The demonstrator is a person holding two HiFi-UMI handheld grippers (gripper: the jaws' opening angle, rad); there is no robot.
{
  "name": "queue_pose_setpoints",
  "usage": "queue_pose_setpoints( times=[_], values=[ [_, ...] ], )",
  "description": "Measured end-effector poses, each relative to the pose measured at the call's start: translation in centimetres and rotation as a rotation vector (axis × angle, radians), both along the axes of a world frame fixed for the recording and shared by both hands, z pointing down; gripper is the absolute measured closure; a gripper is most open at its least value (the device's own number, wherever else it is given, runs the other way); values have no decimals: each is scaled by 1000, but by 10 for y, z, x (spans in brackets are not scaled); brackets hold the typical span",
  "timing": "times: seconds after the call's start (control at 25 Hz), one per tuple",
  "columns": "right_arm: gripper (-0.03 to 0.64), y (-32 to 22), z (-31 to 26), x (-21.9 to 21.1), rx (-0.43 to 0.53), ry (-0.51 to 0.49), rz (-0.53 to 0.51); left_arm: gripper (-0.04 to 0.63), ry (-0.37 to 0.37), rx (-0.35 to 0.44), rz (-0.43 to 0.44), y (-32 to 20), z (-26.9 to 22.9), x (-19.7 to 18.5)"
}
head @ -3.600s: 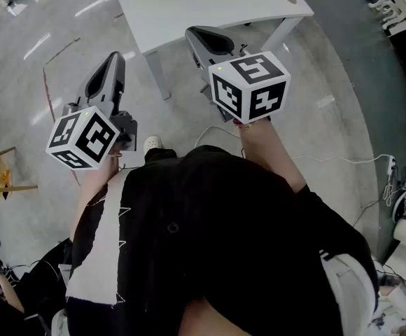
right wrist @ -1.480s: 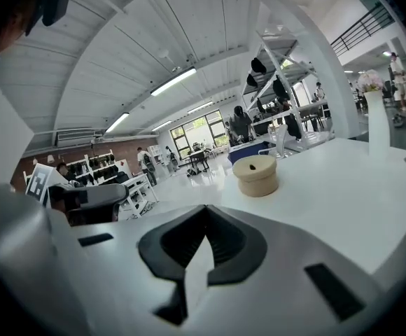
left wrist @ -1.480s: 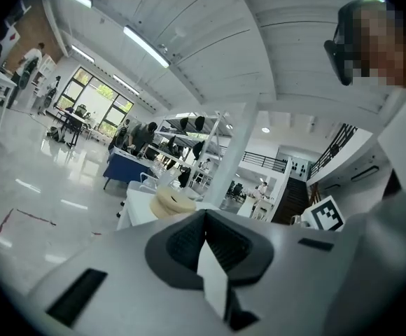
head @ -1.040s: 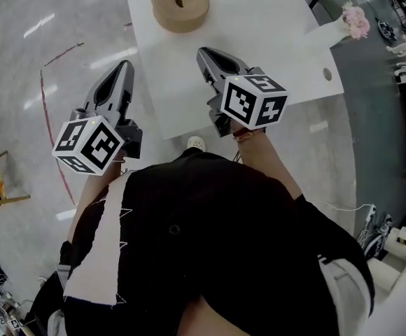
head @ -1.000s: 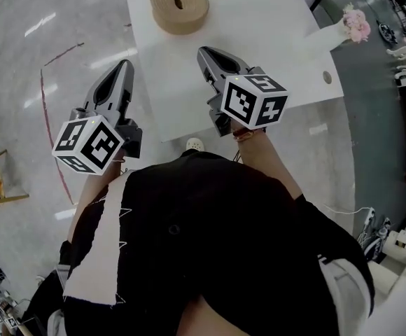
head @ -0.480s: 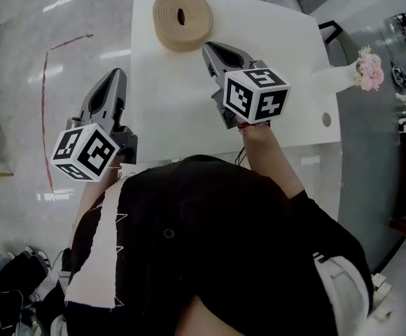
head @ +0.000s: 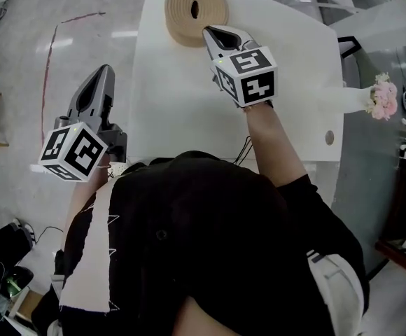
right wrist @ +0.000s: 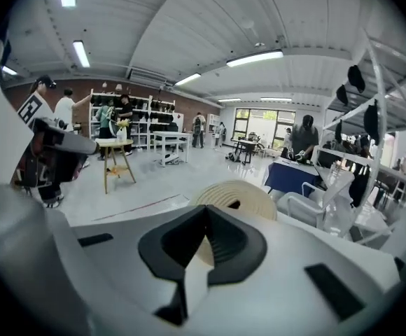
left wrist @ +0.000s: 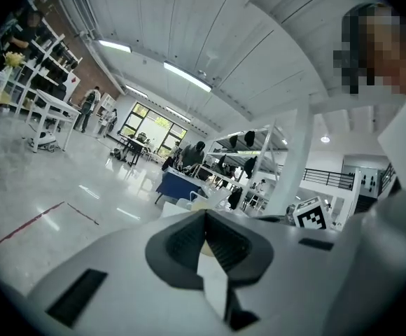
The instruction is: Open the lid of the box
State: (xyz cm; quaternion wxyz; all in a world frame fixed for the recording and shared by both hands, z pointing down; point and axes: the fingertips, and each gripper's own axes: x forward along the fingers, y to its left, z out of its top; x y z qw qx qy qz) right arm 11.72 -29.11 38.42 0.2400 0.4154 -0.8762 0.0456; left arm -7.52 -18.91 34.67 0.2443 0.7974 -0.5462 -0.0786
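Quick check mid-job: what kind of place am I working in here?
Probably a large workshop or lab hall: glossy grey floor, long ceiling strip lights, white shelving racks by the far wall.

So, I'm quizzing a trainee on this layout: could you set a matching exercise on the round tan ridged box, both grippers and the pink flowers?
Things:
1 round tan ridged box
2 left gripper
3 right gripper
4 pink flowers

Places:
a over the grey floor
b far right of the head view
c far end of the white table
d over the table, near the box

Pairs: 1c, 2a, 3d, 4b.
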Motion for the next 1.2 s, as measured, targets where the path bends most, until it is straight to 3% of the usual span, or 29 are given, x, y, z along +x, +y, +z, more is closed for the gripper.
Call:
queue_pose_setpoints(
  times=[0.16, 0.32, 0.52, 0.84, 1.2],
  values=[
    [612, -5, 18, -9, -27, 79, -71, 586, -5, -20, -21, 0, 5, -5],
    [509, -5, 28, -26, -88, 82, -144, 586, -1, -29, -35, -2, 8, -8],
    [491, -3, 35, -41, -77, 160, -207, 586, 9, -27, -40, -6, 6, -9],
    [453, -4, 52, -49, -66, 256, -222, 586, 20, -29, -29, -7, 8, -10],
    [471, -9, 63, -51, 21, 404, -205, 586, 40, -37, -14, 0, 16, -11]
  ],
)
